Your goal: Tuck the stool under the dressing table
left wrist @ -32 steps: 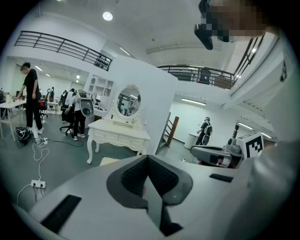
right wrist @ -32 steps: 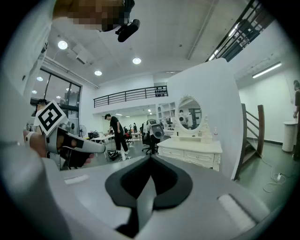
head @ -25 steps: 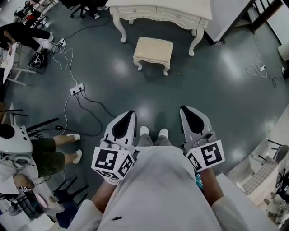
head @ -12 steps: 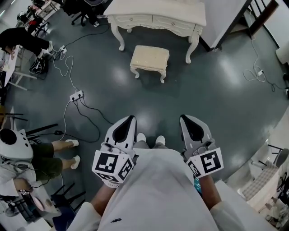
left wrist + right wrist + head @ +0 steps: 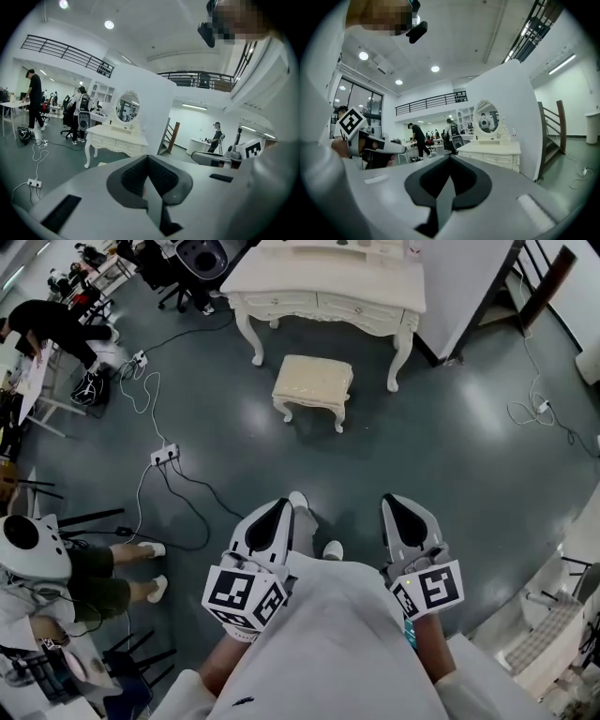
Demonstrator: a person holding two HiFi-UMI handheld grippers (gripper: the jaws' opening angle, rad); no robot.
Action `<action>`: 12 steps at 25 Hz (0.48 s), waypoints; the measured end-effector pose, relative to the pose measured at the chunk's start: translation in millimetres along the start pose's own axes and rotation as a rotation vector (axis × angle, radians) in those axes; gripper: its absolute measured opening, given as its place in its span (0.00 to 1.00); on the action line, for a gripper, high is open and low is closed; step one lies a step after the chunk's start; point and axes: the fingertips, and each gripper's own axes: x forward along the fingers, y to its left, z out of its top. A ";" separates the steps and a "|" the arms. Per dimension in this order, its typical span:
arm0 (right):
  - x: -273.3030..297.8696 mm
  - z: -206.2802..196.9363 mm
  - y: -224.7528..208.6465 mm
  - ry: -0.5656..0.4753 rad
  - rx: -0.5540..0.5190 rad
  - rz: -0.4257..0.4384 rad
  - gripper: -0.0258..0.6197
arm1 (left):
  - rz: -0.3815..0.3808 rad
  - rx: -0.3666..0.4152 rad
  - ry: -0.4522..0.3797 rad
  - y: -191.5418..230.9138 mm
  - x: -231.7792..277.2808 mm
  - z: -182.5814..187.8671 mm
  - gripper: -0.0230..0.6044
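Note:
A cream cushioned stool with curved white legs stands on the dark grey floor, out in front of the white dressing table and not beneath it. The dressing table with its oval mirror also shows in the left gripper view, and the same table in the right gripper view. My left gripper and right gripper are held close to my body, well short of the stool, both pointing towards it. Both are shut with nothing between their jaws.
A power strip with trailing cables lies on the floor at left. A person sits at lower left beside a white device. Another cable lies at right. A white partition stands right of the table. Other people work in the background.
I have stepped forward: the stool and dressing table have slid lower in the head view and more of the table top shows. Both grippers stay shut, side by side.

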 end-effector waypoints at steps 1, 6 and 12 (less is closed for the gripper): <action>2.2 1.2 0.0 -0.006 -0.003 -0.001 0.06 | -0.004 0.004 -0.002 1.1 2.3 1.9 0.05; 13.4 4.9 -9.4 -0.032 0.008 -0.004 0.06 | -0.010 0.011 -0.007 8.4 19.8 6.3 0.05; 52.5 6.6 -23.0 -0.015 0.004 0.000 0.06 | 0.019 -0.032 -0.022 43.0 46.6 15.1 0.05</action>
